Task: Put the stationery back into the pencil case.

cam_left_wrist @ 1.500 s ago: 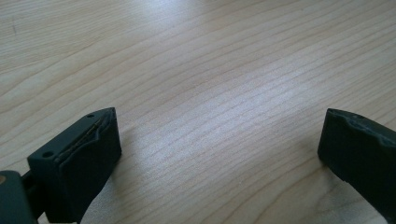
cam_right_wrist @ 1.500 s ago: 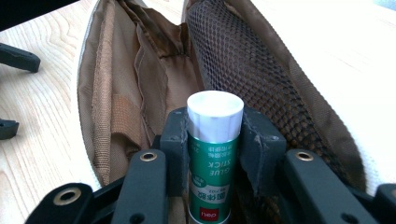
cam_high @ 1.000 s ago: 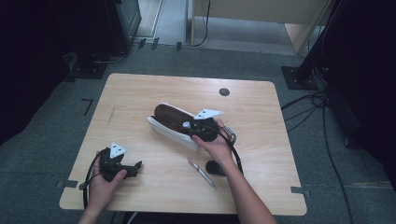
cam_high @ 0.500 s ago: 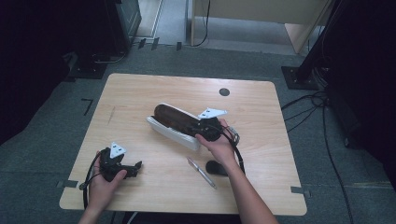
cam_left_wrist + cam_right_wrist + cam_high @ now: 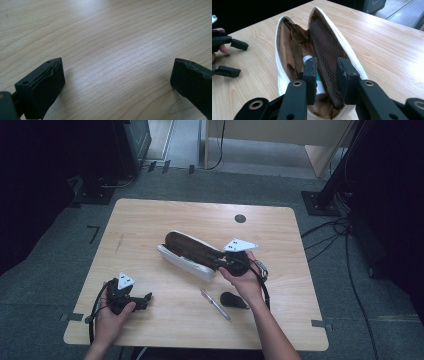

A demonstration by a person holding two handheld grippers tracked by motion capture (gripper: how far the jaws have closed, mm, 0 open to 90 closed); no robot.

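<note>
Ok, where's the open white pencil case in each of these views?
High view: the pencil case lies mid-table, slanting from upper left to lower right, its lower end at the right gripper.
Right gripper view: it runs up the middle, open, brown lining showing.
Left gripper view: faces bare table wood, away from the case.
Shared landmark: the left gripper, lower left in the high view, at the left edge in the right gripper view.

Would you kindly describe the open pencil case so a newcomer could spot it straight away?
On the wooden table, look to the middle, just ahead of the right gripper. The pencil case lies open there: a long white shell with brown lining and a mesh pocket, far larger than the pen nearer the person.
</note>
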